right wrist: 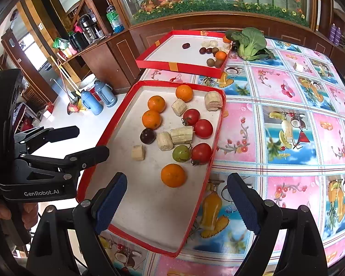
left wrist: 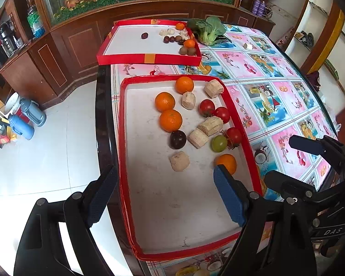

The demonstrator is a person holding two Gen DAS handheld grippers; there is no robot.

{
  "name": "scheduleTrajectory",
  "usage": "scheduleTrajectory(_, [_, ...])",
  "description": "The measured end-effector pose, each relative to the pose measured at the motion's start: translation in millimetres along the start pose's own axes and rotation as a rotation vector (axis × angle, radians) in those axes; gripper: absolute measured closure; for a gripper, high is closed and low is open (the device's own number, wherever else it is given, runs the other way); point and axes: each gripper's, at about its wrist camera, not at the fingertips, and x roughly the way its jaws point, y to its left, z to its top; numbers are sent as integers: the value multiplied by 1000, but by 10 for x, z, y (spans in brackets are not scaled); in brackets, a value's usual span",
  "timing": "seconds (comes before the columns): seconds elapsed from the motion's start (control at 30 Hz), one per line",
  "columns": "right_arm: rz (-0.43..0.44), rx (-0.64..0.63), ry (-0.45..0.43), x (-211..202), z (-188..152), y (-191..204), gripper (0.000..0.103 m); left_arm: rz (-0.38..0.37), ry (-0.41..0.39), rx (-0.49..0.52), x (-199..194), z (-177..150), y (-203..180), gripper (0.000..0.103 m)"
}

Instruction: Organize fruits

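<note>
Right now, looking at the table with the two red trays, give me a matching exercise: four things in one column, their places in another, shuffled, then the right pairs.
Things:
1. green tomato
2. leafy vegetable
3. kiwis
4. dark plum

Places:
A. far tray, front corner
B. near tray, right beside an orange
C. on the tablecloth, outside both trays
D. near tray, next to a red tomato

Pairs: 1-D, 2-C, 3-A, 4-B
</note>
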Motion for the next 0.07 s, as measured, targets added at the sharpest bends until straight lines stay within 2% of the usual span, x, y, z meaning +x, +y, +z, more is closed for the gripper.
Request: scheduleTrajectory(0.07, [2,-2,1,3,-2,-4,13,1,5,1,5,0,-1,17])
